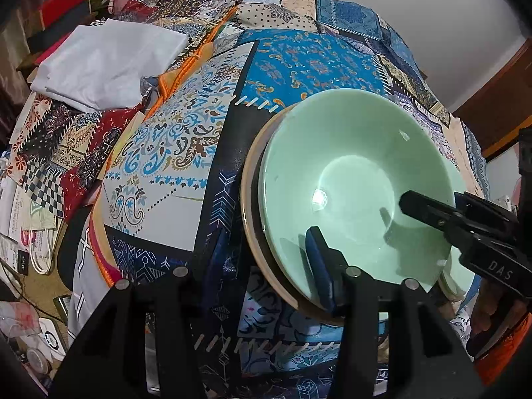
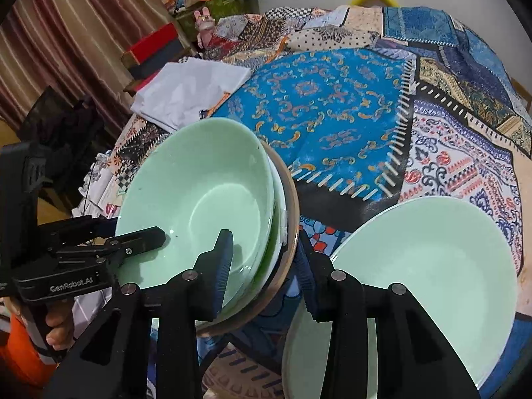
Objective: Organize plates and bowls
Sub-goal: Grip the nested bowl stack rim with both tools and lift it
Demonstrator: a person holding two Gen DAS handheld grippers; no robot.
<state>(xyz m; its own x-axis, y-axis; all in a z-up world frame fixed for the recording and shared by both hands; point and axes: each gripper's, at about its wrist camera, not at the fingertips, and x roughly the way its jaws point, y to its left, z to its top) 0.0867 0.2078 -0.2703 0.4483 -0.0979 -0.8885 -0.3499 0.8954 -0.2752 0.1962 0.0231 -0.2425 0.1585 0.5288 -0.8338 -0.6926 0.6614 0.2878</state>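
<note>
Stack: green bowl (image 1: 349, 179) on top, nested in more green dishes, all on a tan-rimmed plate (image 1: 247, 199); sits on patchwork tablecloth (image 1: 173, 139), near the table edge.
L gripper (image 2: 156, 232): reaches in from the left in R view, one finger over bowl's inside, other outside the rim; jaws part open, rim between them, pads not clearly pressing.
R gripper (image 2: 262, 266): straddles stack's right rim; inner pad over the bowl, outer pad outside tan plate; jaws part open, gap visible at pads, no firm grip seen.
2nd green plate (image 2: 432, 266): on cloth just right of stack, apart from it.
White folded cloth (image 1: 103, 63): far left of table.
Person: fingers on L gripper's handle (image 2: 56, 326), orange sleeve below.
</note>
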